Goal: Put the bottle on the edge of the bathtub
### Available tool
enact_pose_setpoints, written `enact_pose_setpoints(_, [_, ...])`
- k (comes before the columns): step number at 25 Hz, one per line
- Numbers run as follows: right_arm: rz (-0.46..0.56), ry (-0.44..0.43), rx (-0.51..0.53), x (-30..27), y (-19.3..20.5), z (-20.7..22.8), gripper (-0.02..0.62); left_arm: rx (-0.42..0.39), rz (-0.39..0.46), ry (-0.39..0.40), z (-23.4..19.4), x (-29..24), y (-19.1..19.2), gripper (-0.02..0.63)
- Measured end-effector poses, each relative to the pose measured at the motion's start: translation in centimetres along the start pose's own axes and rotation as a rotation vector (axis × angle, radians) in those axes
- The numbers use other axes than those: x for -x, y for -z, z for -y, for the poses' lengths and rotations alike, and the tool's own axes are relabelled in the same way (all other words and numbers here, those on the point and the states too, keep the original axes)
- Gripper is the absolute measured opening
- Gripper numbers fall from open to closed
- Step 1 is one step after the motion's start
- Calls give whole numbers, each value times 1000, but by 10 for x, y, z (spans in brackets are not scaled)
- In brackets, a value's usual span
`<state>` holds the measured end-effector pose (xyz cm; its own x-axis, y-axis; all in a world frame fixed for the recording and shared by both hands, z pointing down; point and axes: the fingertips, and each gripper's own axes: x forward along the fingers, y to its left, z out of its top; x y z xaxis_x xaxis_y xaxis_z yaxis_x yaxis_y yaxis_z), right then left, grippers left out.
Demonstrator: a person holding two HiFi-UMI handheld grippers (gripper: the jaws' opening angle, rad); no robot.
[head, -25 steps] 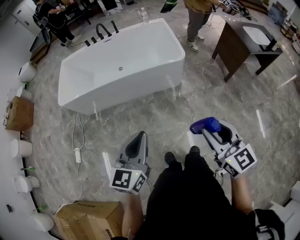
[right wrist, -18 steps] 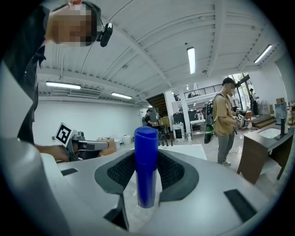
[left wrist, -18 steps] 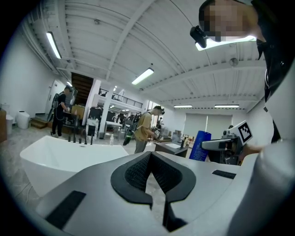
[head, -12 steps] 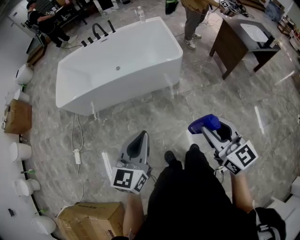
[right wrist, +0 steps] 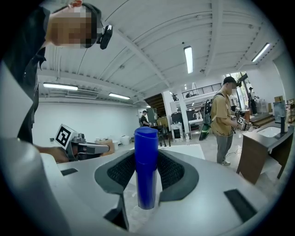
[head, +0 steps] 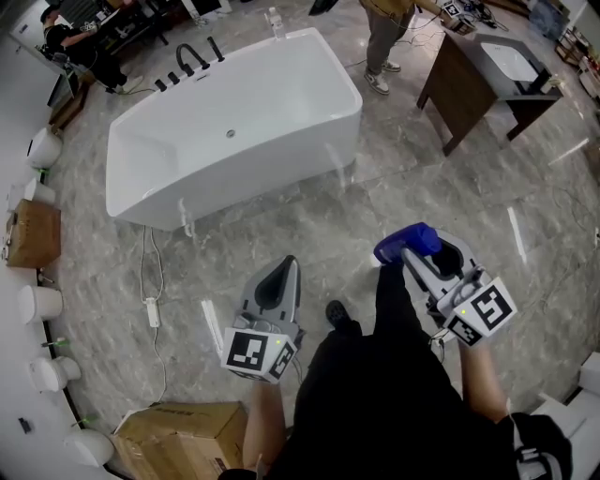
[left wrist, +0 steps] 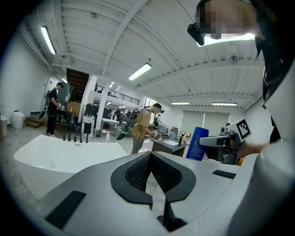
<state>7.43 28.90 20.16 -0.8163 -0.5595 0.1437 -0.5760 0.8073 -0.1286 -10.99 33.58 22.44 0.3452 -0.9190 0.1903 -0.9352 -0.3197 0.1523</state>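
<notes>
The white bathtub (head: 267, 159) stands on the marble floor ahead of me, also seen low at the left in the left gripper view (left wrist: 64, 159). My right gripper (head: 413, 257) is shut on a tall blue bottle (head: 406, 244), held upright well short of the tub. In the right gripper view the bottle (right wrist: 146, 173) stands between the black pads (right wrist: 120, 171), with the gripper (right wrist: 146, 157) closed round it. My left gripper (head: 285, 272) is held level beside it, shut and empty, its tips meeting (left wrist: 150, 156). The blue bottle (left wrist: 199, 144) also shows at the right of that view.
Black taps (head: 193, 60) and a small clear bottle (head: 275, 22) sit at the tub's far end. A dark wooden vanity (head: 487, 89) stands right of it, with a person (head: 382, 37) nearby. White fixtures (head: 42, 295), cardboard boxes (head: 178, 429) and a floor cable (head: 152, 281) line the left.
The tub has slid slightly up and left in the head view as I step forward. Both grippers keep their pose, the right still holding the bottle.
</notes>
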Motion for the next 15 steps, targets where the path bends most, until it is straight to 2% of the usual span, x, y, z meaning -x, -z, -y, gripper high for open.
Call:
enact_pose_setpoints(9, [0,-83,39,-41,-22,89,149,16,2,-90,-3,-82,-26,11])
enact_pose_setpoints(15, [-25,-162,88,-64,-34,151,148,39,9,-196,-3,-142,-43,11])
